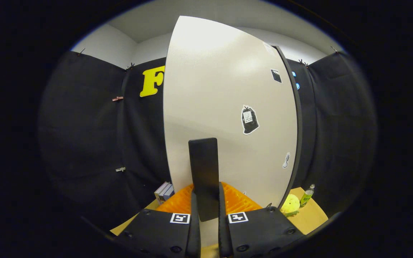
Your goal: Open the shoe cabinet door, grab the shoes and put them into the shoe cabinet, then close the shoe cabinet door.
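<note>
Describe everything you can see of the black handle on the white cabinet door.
The black handle is a flat, matte, upright rectangular bar on the lower part of the smooth white cabinet door. Its lower end sits between the gripper fingers, which close against both its sides. Stickers dot the door beside it.

Bright, even light falls from overhead, leaving soft glare high on the pale cabinet door (228, 107) and a faint shadow band across its middle. Fisheye distortion bows the door's edges. The fingers (194, 229), clamped on the dark handle (203, 175), look slightly soft.
</note>
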The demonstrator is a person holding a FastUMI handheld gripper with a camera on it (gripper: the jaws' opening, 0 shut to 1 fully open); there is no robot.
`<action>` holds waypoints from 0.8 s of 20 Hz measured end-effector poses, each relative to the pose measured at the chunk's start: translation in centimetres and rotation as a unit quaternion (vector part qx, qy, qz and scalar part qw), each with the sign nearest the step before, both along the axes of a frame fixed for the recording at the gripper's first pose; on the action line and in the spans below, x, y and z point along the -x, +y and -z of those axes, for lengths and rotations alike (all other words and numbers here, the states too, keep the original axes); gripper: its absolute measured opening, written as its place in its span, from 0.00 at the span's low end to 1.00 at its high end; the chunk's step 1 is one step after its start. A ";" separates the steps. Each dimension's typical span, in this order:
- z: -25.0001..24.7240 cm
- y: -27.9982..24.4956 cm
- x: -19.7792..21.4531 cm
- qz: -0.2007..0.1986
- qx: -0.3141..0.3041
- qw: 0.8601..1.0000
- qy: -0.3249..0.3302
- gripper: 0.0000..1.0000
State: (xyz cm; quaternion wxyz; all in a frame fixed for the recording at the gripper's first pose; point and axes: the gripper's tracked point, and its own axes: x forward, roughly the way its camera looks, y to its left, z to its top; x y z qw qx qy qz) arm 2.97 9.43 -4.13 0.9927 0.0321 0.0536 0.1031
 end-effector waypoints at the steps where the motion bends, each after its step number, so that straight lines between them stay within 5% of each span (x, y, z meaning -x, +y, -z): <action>1: -0.1 -0.6 0.6 -0.001 0.003 1.000 0.002 0.23; 16: -0.7 -11.4 6.6 0.049 -0.011 0.999 0.016 0.22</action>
